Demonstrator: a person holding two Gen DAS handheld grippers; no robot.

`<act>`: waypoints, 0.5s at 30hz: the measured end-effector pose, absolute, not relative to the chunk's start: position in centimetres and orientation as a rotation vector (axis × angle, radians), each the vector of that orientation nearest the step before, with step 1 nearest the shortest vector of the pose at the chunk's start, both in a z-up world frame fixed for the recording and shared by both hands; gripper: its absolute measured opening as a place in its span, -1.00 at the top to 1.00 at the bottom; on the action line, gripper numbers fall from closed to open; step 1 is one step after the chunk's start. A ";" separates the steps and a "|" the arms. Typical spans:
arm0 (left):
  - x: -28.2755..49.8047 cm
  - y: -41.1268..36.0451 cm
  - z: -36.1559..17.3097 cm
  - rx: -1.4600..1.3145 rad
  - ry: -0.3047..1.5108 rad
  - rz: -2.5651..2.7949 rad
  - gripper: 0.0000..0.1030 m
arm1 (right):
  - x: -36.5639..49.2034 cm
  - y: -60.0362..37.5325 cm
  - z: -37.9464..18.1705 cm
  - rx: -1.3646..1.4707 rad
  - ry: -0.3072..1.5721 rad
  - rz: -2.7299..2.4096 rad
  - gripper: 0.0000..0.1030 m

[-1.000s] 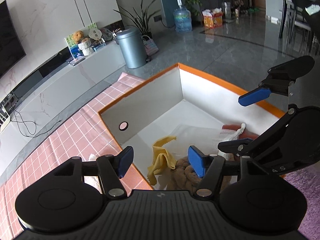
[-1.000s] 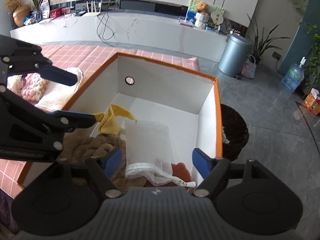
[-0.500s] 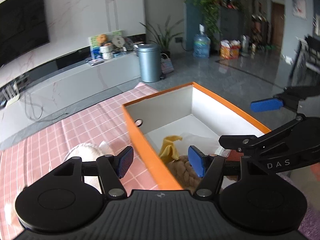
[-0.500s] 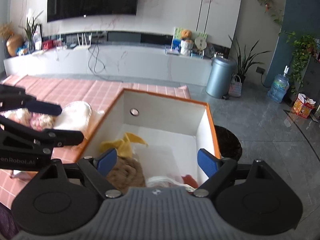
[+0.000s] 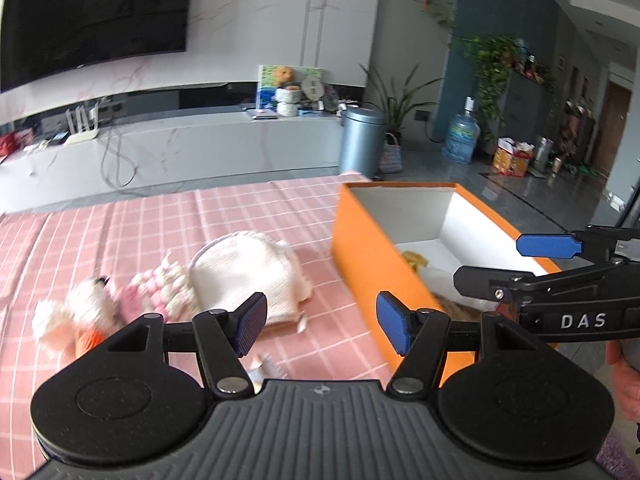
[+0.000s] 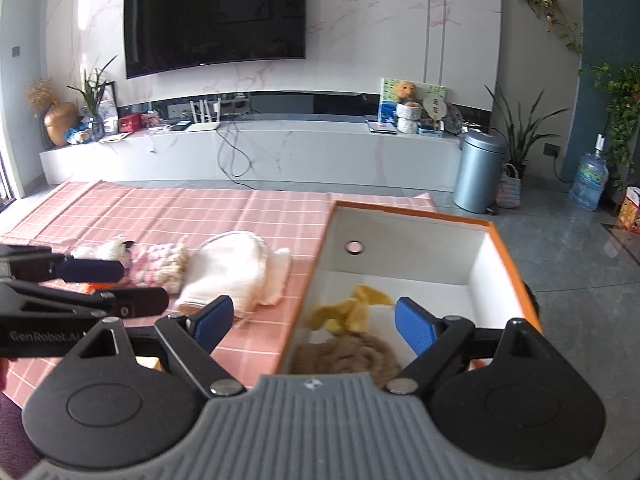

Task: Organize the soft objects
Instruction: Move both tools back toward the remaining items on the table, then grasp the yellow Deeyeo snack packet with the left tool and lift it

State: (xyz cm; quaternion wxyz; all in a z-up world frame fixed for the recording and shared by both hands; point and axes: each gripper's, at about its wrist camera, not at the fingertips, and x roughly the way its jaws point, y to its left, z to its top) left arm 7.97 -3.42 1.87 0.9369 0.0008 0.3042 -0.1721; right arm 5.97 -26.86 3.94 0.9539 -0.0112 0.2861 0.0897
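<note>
Both my tongs have lifted out of the box (image 6: 408, 276), spread and empty, left tongs (image 5: 318, 322) near the towel (image 5: 244, 276), right tongs (image 6: 314, 320) over the box edge.

The blurred fluffy toy (image 5: 76, 316) is unidentifiable; the right gripper (image 6: 314, 322) hides the brown cloth's (image 6: 348, 356) near edge.

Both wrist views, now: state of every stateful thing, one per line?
left gripper: open, empty, over the tablecloth.
right gripper: open, empty, by the box's left wall.
orange box: open-topped, partly filled.
yellow cloth: crumpled inside the box.
brown knit: bunched inside the box.
white towel: outside the box, on the tablecloth.
pink-white knit: outside the box.
white plush: outside the box, blurred.
</note>
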 end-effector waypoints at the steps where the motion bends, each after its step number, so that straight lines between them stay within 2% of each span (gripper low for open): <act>1: 7.8 -3.0 1.7 -0.007 0.624 -0.342 -0.43 | 5.8 -26.4 3.9 -0.024 0.576 0.191 -0.68; 10: 6.6 1.5 -0.1 -0.105 0.645 -0.286 -0.43 | 5.4 -22.3 3.4 -0.064 0.535 0.272 -0.66; 15: 6.0 3.6 -1.5 -0.150 0.668 -0.262 -0.43 | 5.8 -20.1 2.4 -0.073 0.553 0.301 -0.58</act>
